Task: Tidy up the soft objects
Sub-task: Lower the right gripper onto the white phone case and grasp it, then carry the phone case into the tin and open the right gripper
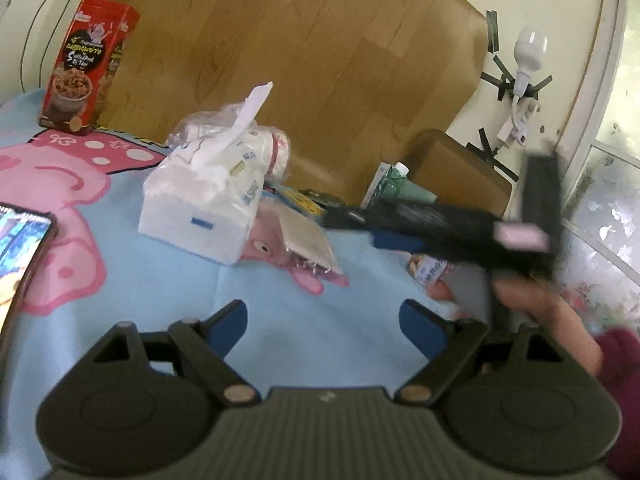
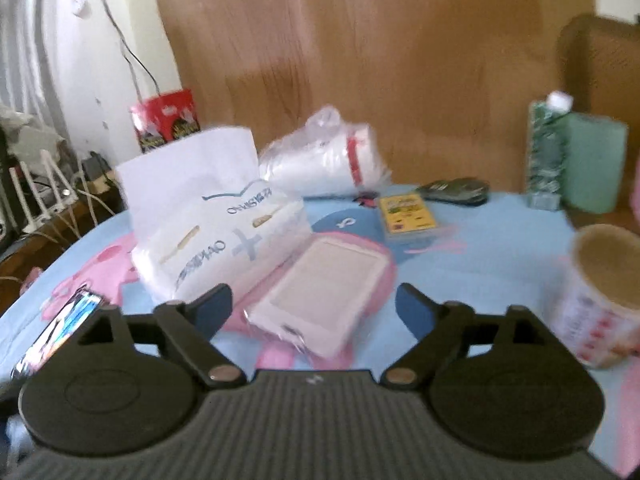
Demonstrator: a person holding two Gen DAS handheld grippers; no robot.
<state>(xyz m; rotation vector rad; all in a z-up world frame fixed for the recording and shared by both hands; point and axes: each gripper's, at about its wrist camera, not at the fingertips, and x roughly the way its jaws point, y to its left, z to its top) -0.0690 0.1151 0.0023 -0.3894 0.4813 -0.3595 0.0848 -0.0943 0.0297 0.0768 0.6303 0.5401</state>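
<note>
A white tissue pack [image 1: 204, 208] [image 2: 224, 232] with one sheet pulled up lies on the blue and pink blanket [image 1: 168, 280] [image 2: 480, 256]. Behind it sits a clear plastic bag of white rolls [image 1: 276, 148] [image 2: 324, 160]. A flat white pouch [image 2: 324, 292] [image 1: 304, 240] lies to the right of the tissues. My left gripper [image 1: 322, 320] is open over bare blanket, nothing between its fingers. My right gripper [image 2: 314, 308] is open just above the pouch, its pads not pressing it. In the left wrist view the right gripper [image 1: 360, 230] crosses blurred from the right, held by a hand [image 1: 540, 308].
A red cereal box [image 1: 88, 68] [image 2: 168, 120] stands at the back left. A phone [image 1: 20, 240] [image 2: 60, 332] lies at the left edge. At the right are a yellow card pack [image 2: 406, 210], a green carton [image 2: 546, 152], a green roll [image 2: 596, 164] and a printed tape roll [image 2: 604, 292].
</note>
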